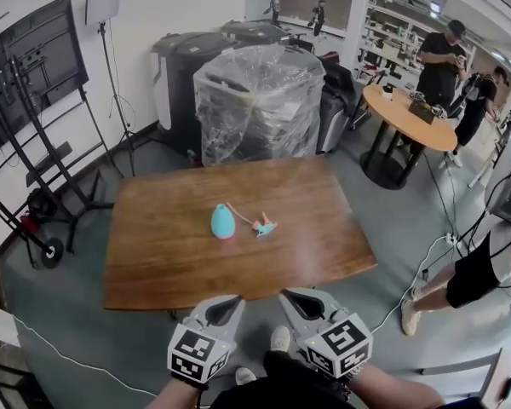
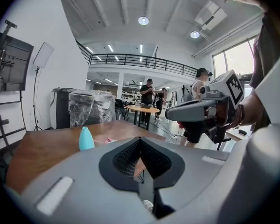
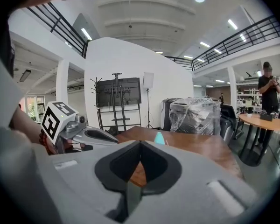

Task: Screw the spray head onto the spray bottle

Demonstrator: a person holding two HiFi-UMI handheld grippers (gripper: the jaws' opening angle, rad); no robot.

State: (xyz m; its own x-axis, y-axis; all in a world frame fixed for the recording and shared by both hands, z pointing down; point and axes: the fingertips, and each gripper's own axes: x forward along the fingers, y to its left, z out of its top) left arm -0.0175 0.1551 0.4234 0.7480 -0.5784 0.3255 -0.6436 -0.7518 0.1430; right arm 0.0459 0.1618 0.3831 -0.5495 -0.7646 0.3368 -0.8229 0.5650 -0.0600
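Both my tools are closed and empty, with the jaws pressed together. The left tool (image 1: 228, 301) and the right tool (image 1: 291, 298) hang side by side just off the near edge of the wooden table (image 1: 153, 262). The teal spray bottle (image 1: 223, 221) stands near the table's middle, well beyond both tools. The spray head (image 1: 263, 226) lies just beside it, toward the right edge.

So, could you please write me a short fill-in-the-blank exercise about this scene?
The bottle stands on the ____.
In the head view, the spray head lies to the bottle's ____.
The left tool and right tool both have their jaws ____.
Missing words: table; right; shut.
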